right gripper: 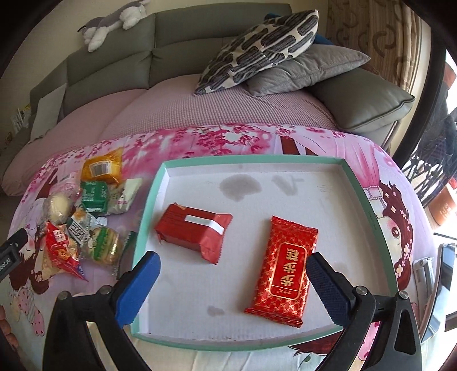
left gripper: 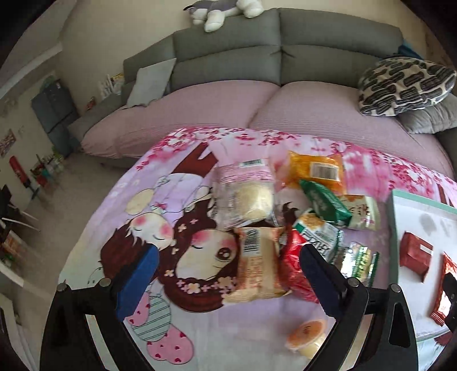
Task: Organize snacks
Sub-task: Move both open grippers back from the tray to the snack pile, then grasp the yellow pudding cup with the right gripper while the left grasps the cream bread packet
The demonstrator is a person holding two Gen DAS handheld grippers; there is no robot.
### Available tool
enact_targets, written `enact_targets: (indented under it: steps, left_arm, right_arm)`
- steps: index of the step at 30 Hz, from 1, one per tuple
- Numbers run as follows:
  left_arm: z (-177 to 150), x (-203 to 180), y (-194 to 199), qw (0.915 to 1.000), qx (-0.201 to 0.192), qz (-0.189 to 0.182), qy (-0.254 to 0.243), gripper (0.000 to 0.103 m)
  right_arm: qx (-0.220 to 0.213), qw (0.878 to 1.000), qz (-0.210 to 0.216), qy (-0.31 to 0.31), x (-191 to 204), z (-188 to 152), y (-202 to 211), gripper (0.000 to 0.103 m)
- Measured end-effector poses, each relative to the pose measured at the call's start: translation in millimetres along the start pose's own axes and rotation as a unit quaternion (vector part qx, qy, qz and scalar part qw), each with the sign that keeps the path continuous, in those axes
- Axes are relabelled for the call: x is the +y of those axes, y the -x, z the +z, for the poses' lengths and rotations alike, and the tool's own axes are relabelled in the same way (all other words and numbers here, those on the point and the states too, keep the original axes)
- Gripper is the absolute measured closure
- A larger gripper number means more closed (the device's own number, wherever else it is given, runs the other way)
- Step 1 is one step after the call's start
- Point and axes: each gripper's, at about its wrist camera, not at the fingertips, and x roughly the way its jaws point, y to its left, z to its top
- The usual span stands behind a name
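Note:
A pile of wrapped snacks lies on the cartoon-print cloth: a beige packet, a red packet, a green packet, an orange packet, a clear-wrapped round cake. My left gripper is open above the beige packet. A shallow white tray with a teal rim holds two red snack packets. My right gripper is open and empty over the tray, between the two packets. The pile also shows in the right wrist view.
A jelly cup lies near the front edge of the cloth. A grey sofa with a patterned pillow and a plush toy stands behind. A phone-like object lies at the right.

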Motion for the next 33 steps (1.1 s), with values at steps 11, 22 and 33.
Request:
enact_targets:
  steps: [11, 22, 33]
  left_arm:
    - [-0.7, 35.0, -6.0, 0.999, 0.038, 0.012, 0.022, 0.004]
    - [-4.7, 55.0, -19.1, 0.9969, 0.077, -0.002, 0.014, 0.004]
    - [-16.7, 44.5, -46.7, 0.9899, 0.134, -0.046, -0.011, 0.004]
  right_arm:
    - [-0.031, 0.998, 0.054, 0.026, 53.8, -4.2, 15.6, 0.0]
    - [0.009, 0.99, 0.117, 0.084, 100.9, -22.5, 12.4, 0.0]
    - [0.095, 0.975, 0.122, 0.157, 142.1, -57.0, -12.5, 0.0]
